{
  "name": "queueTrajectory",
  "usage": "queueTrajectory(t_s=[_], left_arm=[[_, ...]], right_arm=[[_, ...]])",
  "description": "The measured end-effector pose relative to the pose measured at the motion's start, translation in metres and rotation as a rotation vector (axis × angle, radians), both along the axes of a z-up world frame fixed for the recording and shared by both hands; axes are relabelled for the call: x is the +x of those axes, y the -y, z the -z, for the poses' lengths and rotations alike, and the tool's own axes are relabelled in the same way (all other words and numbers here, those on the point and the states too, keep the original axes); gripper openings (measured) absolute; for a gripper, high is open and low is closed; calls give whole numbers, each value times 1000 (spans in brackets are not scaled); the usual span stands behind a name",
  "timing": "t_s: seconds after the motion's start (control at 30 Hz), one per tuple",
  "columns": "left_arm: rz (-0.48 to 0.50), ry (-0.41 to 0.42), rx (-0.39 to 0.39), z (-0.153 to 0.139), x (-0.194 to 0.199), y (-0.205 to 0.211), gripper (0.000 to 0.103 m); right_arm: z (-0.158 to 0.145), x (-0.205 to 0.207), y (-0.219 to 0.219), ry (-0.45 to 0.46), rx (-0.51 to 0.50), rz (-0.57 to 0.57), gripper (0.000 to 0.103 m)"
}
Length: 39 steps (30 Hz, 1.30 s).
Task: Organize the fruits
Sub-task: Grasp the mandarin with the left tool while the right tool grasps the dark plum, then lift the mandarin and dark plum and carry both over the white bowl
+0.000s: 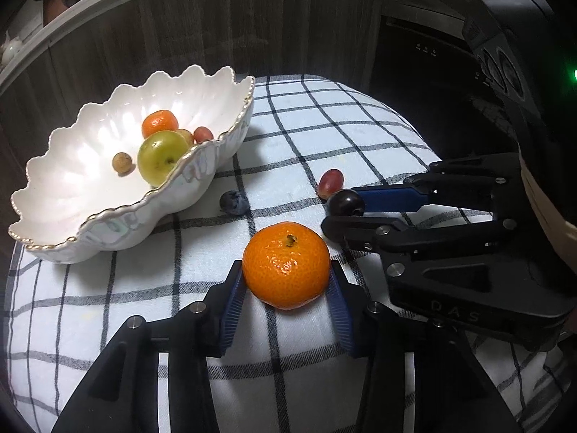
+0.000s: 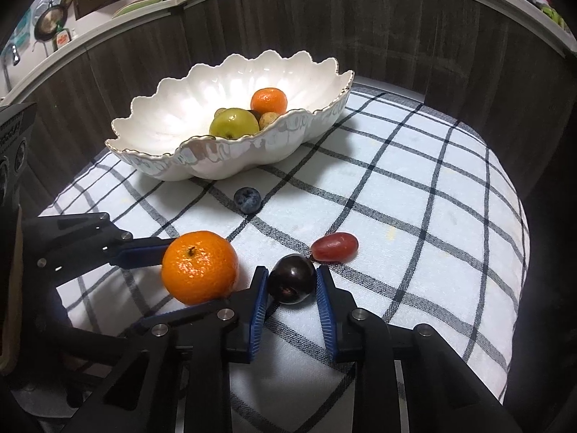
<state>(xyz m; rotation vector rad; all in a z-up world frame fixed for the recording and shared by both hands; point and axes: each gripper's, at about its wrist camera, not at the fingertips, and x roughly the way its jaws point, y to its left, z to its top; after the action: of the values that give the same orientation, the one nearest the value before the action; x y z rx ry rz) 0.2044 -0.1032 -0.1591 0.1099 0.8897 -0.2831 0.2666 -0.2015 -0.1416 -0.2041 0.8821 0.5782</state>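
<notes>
My left gripper (image 1: pixel 286 281) is shut on a mandarin (image 1: pixel 286 265), also seen in the right wrist view (image 2: pixel 199 267), on the checked cloth (image 1: pixel 324 126). My right gripper (image 2: pixel 291 285) is shut on a dark cherry (image 2: pixel 291 278), which shows in the left wrist view (image 1: pixel 345 203) between the right gripper's fingers (image 1: pixel 346 209). A red grape (image 2: pixel 334 247) and a blueberry (image 2: pixel 247 200) lie loose on the cloth. The white scalloped bowl (image 2: pixel 173 108) holds a mandarin (image 2: pixel 269 101), a green apple (image 2: pixel 233 122) and small fruits.
The cloth-covered round table (image 2: pixel 450 198) drops off at its right and near edges. A dark wood panel wall (image 2: pixel 396 29) curves behind the bowl. A shelf with kitchenware (image 2: pixel 54 25) runs above it. The two grippers sit close side by side.
</notes>
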Motion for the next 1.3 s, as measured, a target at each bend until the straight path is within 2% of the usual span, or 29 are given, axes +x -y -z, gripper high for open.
queueTrajectory(t_s=[0.73, 1.3], left_arm=[[-93, 73, -23, -46, -24, -38, 44], [-204, 133, -46, -80, -34, -86, 44]], right_arm=[[-43, -32, -18, 57, 38, 70, 28], [-74, -42, -50, 103, 60, 80, 28]])
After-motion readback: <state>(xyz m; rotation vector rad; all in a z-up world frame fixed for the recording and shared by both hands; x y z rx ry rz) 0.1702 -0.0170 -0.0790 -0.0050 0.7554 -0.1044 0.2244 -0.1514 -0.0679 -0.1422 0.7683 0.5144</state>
